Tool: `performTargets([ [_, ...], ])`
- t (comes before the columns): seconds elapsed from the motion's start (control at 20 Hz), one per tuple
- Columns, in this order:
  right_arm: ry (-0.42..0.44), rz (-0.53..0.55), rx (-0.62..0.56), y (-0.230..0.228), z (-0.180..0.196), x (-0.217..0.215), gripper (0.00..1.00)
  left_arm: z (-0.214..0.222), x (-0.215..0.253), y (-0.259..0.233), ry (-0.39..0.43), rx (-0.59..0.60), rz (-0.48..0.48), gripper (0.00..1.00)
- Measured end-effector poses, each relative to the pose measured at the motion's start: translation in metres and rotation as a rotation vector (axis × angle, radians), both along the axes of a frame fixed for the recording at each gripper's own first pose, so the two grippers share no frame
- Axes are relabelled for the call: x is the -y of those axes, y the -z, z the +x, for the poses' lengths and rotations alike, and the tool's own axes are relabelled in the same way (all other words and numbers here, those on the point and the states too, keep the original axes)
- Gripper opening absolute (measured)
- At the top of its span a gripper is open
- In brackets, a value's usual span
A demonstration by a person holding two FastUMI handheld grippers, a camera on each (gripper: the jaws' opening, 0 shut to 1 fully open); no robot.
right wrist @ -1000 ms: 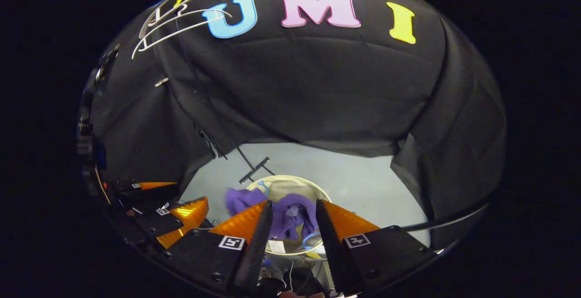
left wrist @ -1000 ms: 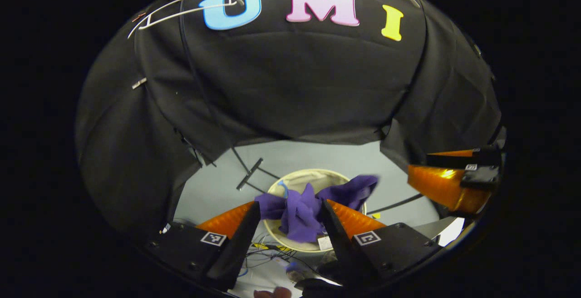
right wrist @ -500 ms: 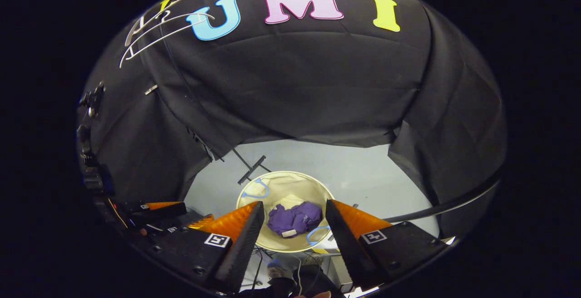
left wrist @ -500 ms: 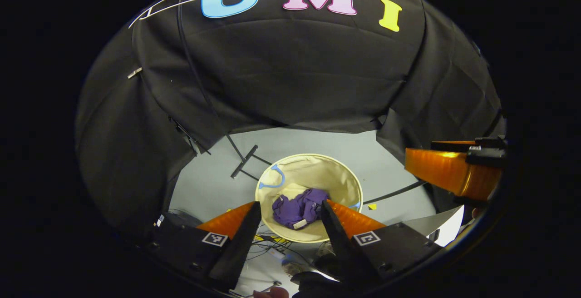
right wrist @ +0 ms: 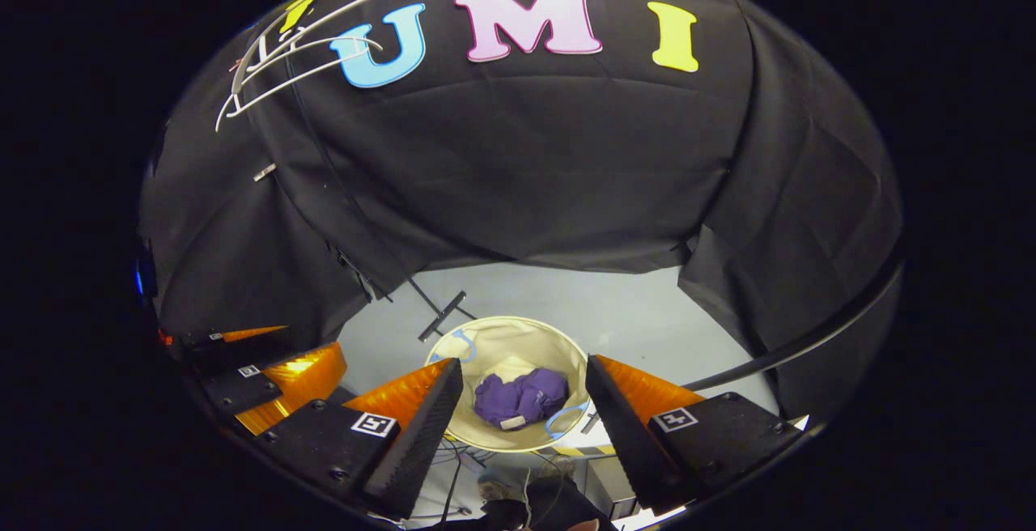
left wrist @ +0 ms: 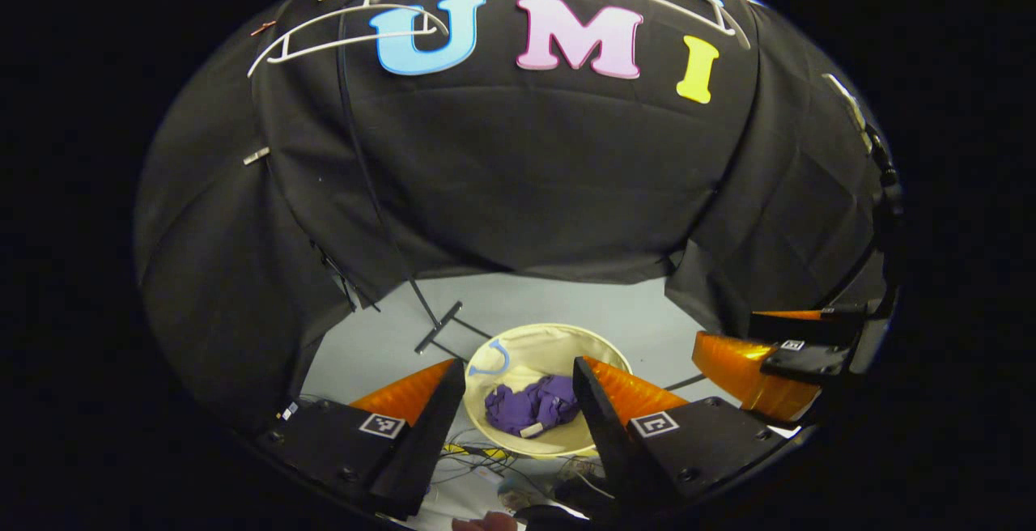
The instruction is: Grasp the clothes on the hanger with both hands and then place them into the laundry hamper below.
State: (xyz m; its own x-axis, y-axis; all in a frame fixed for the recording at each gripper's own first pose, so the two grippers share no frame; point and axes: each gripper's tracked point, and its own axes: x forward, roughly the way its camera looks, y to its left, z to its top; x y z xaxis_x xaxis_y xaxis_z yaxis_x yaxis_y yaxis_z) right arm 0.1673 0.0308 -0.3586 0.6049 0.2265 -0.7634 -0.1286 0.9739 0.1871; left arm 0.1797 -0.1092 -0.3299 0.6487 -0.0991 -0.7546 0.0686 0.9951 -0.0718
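Left gripper view, nearest item: left gripper (left wrist: 511, 377), black bodies with orange fingers, fingers spread apart, nothing between them. Right gripper (left wrist: 757, 357) at the right edge of this view, orange finger and black mount; whether its fingers are parted cannot be told from here.

Beyond the fingers, below: laundry hamper (left wrist: 550, 337), round, cream fabric, standing on the pale grey floor (left wrist: 380, 345); blue handle loop on its far-left rim. Purple clothes (left wrist: 532, 405) lie crumpled in the hamper's bottom, a small white tag showing. Loose cables on the floor at the hamper's near side.

Farther: black metal stand foot (left wrist: 438, 327) on the floor, just behind the hamper to the left. Farthest, overhead: white hangers (left wrist: 348, 33), bare, against the black cloth wall.

Right gripper view: right gripper (right wrist: 524, 381) with fingers wide apart, empty. Left gripper (right wrist: 275, 377) at lower left. Hamper (right wrist: 502, 337) between the near fingers, clothes (right wrist: 520, 397) inside it. White hangers (right wrist: 283, 70) at upper left.
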Motion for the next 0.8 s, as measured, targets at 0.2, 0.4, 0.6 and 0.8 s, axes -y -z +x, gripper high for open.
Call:
performTargets([
  [0.2,0.029,0.002,0.119,-0.056,0.006,-0.007,0.98,0.008,-0.01,-0.058,-0.012,0.121,-0.015,0.86],
  [0.4,0.049,0.019,0.241,-0.116,0.007,-0.014,0.99,0.01,-0.028,-0.112,-0.034,0.246,-0.044,0.86],
  [0.6,0.07,0.014,0.35,-0.17,0.003,-0.018,0.98,-0.001,-0.042,-0.169,-0.038,0.351,-0.058,0.86],
  [0.8,0.085,-0.002,0.459,-0.221,-0.008,-0.028,0.98,-0.017,-0.055,-0.212,-0.031,0.449,-0.047,0.86],
])
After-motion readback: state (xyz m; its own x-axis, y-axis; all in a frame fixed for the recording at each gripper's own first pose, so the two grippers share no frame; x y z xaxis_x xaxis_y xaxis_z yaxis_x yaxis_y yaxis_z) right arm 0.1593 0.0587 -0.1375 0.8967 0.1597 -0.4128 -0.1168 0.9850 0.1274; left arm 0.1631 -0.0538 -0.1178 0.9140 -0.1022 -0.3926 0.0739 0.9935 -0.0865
